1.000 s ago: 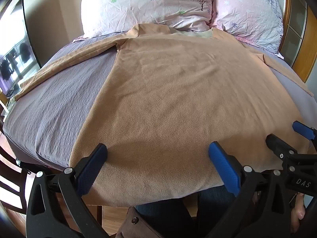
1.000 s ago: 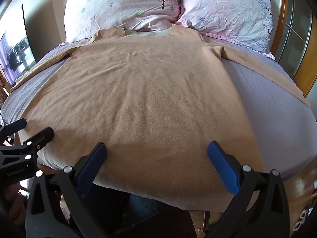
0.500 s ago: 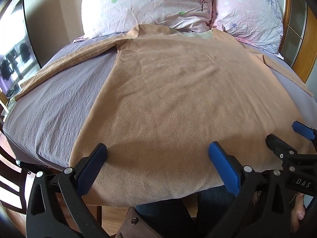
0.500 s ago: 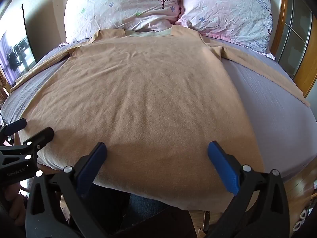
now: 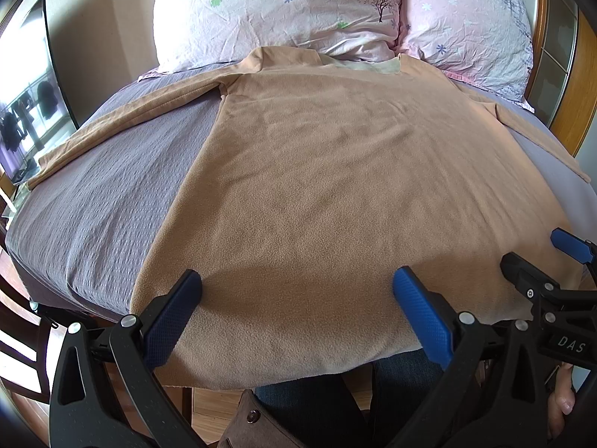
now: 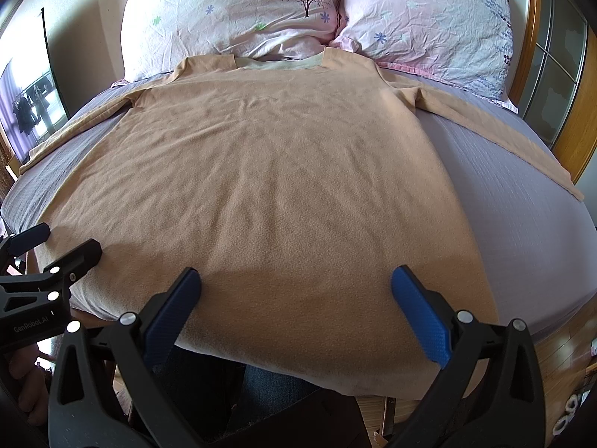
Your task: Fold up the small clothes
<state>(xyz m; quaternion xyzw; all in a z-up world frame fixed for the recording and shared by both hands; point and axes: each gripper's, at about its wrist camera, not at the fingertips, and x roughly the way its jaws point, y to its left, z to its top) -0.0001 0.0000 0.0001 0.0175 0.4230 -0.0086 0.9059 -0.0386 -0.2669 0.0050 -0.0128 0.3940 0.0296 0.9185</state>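
Note:
A tan long-sleeved shirt lies flat on the bed, collar toward the pillows, both sleeves spread out sideways; its hem hangs over the near edge. It also fills the right wrist view. My left gripper is open and empty, hovering over the hem near the shirt's left side. My right gripper is open and empty over the hem toward the right side. Each gripper shows at the edge of the other's view, the right one and the left one.
The grey-purple bedsheet shows on both sides of the shirt. Two floral pillows lean at the head of the bed. A wooden headboard frame stands at right. A window is at left.

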